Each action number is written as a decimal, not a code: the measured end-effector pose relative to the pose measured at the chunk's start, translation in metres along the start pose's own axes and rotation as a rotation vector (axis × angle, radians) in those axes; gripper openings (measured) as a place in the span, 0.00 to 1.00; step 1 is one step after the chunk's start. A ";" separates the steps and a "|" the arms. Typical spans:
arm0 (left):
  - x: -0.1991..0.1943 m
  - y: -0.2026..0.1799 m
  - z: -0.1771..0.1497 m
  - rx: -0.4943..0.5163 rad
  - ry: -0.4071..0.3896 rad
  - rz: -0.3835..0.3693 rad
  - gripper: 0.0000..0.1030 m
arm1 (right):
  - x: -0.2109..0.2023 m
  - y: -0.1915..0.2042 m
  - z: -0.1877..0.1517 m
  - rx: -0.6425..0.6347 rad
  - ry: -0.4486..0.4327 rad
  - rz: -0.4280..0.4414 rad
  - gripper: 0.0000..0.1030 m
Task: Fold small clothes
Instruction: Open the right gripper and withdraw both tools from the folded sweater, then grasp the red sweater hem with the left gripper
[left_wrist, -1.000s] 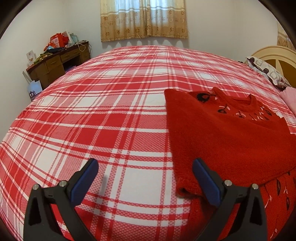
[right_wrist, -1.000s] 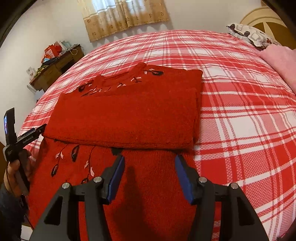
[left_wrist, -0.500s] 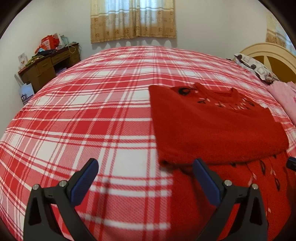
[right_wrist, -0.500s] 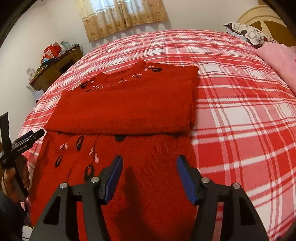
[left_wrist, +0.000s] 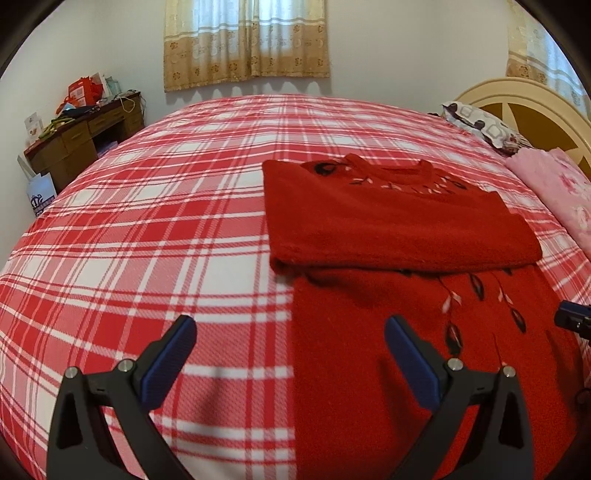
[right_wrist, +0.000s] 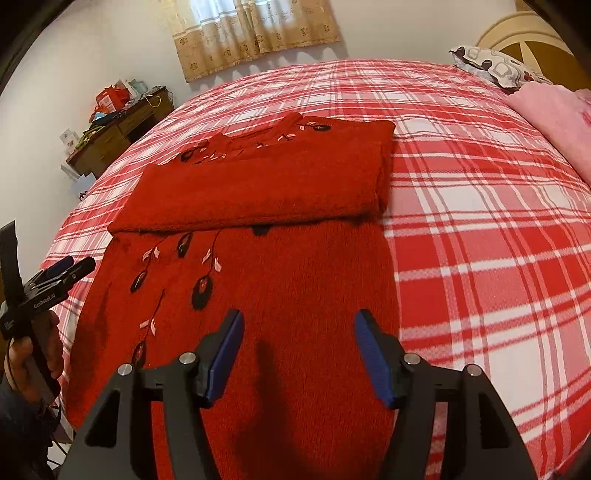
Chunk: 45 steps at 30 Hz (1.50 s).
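Note:
A red knitted sweater (left_wrist: 388, 221) with black and pink leaf embroidery lies flat on the plaid bed (left_wrist: 166, 229). Its sleeves are folded across the chest (right_wrist: 258, 184), and the lower body (right_wrist: 295, 277) stretches toward me. My left gripper (left_wrist: 290, 321) hovers open over the sweater's left edge, one finger above the bedspread and one above the knit. My right gripper (right_wrist: 300, 314) hangs over the lower body, its jaws opening with nothing between them. In the right wrist view a hand (right_wrist: 29, 354) holds the left gripper (right_wrist: 55, 273) at the left edge.
A pink blanket (left_wrist: 554, 192) and a patterned pillow (left_wrist: 480, 125) lie by the cream headboard (left_wrist: 535, 107) at the right. A cluttered wooden desk (left_wrist: 81, 136) stands beyond the bed's far left corner. Curtains (left_wrist: 247, 40) hang on the back wall.
Both grippers have drawn back toward the sweater's near end, so more of its lower body shows. The left gripper shifted right, over the sweater's edge. The right jaws have widened slightly.

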<state>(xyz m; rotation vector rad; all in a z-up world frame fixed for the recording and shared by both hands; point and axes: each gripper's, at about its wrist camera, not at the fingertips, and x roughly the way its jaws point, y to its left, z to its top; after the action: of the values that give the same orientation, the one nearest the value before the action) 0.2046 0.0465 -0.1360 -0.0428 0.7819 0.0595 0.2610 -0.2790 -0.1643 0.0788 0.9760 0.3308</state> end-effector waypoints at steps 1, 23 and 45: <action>-0.002 -0.001 -0.002 0.004 0.000 -0.002 1.00 | -0.001 0.000 -0.002 0.003 0.001 0.000 0.61; -0.032 -0.016 -0.051 0.060 0.055 -0.056 1.00 | -0.025 0.006 -0.046 0.020 -0.001 0.018 0.63; -0.058 -0.025 -0.091 0.081 0.130 -0.109 1.00 | -0.048 0.028 -0.094 -0.019 -0.016 0.002 0.67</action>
<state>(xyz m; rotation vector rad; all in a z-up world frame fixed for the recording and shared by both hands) 0.1011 0.0134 -0.1592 -0.0128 0.9103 -0.0792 0.1525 -0.2749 -0.1729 0.0648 0.9572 0.3413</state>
